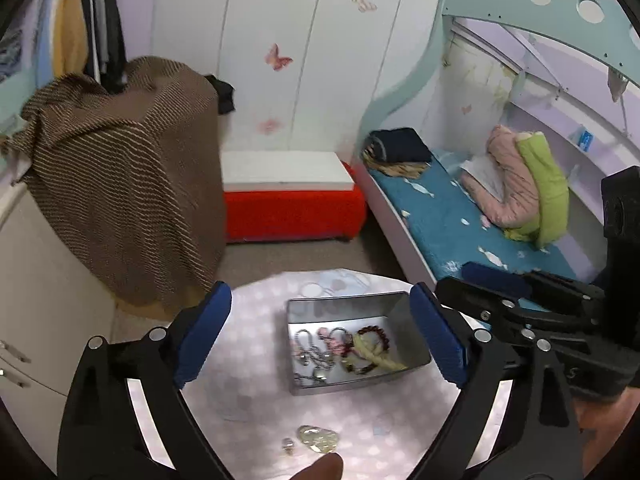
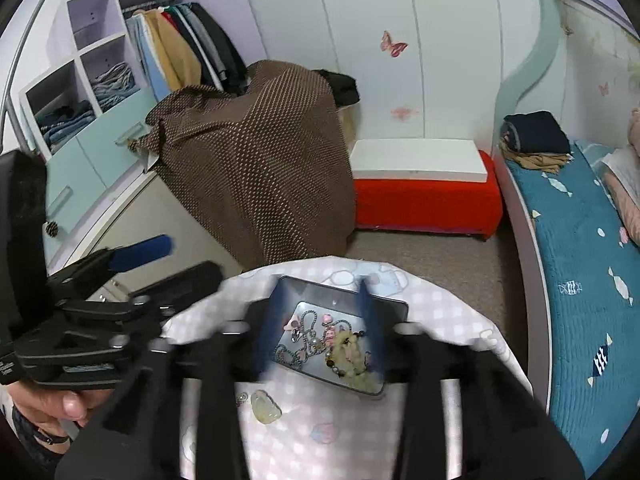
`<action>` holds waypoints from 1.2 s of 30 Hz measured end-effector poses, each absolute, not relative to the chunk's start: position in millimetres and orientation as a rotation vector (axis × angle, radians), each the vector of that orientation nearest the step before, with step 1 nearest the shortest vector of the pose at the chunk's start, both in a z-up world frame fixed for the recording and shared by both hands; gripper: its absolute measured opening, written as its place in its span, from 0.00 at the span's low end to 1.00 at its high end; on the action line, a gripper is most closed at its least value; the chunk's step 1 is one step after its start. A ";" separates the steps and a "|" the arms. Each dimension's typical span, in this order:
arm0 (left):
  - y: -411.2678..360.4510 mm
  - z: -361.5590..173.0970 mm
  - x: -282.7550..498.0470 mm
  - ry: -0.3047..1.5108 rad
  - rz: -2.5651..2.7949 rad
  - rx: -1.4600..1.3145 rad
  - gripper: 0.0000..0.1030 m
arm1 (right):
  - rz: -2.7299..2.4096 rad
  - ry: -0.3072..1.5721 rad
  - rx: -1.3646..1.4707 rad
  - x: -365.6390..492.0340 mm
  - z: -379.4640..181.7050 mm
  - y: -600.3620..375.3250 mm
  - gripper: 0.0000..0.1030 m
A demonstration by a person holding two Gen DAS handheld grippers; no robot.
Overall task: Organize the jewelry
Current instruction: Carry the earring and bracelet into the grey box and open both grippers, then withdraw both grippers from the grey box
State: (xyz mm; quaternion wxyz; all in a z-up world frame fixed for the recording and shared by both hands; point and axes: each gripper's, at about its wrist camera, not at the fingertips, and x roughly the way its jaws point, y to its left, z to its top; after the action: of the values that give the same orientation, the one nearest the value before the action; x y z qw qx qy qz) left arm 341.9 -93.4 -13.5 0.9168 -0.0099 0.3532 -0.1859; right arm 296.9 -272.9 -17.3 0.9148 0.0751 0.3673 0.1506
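Observation:
A grey metal tin (image 1: 404, 320) (image 2: 394, 306) sits on the round table and holds silver chains (image 1: 310, 354), a dark red bead bracelet (image 1: 374, 332) and pale green and pink pieces (image 2: 352, 344). My left gripper (image 1: 320, 336) is open wide above the table, its blue pads (image 1: 204, 336) framing the tin without touching it. My right gripper (image 2: 320, 328), blurred, is open too, with its pads either side of the tin in view. A pale translucent pendant (image 1: 318, 438) (image 2: 266, 406) and a small bead (image 1: 288, 446) lie loose on the cloth nearer me.
The table wears a pink checked cloth (image 1: 248, 380). Beyond it stand a red bench with a white top (image 1: 292, 200), a bulky thing under a brown cloth (image 1: 128, 184) and a bed with a blue cover (image 1: 448, 216). A fingertip (image 1: 324, 468) shows at the bottom edge.

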 end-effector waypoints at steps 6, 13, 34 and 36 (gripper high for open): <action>-69.0 1.9 316.1 0.654 -0.329 -0.014 0.93 | 0.266 0.699 0.170 281.1 -11.3 -283.0 0.92; -50.3 17.9 278.6 0.582 -0.285 -0.007 0.93 | 0.226 0.661 0.139 255.5 1.6 -280.1 0.92; -18.3 -0.5 170.2 0.506 -0.188 0.029 0.95 | 0.193 0.524 0.066 144.0 6.8 -261.1 0.92; -13.1 -5.5 163.2 0.513 -0.186 0.021 0.95 | 0.202 0.523 0.072 138.0 3.4 -259.7 0.92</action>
State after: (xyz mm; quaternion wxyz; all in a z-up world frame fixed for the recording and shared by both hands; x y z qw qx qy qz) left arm 163.2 -13.1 -5.5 0.9630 0.0102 0.2532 -0.0921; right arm 138.0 -259.7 3.4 0.9603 0.0354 0.2581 0.0997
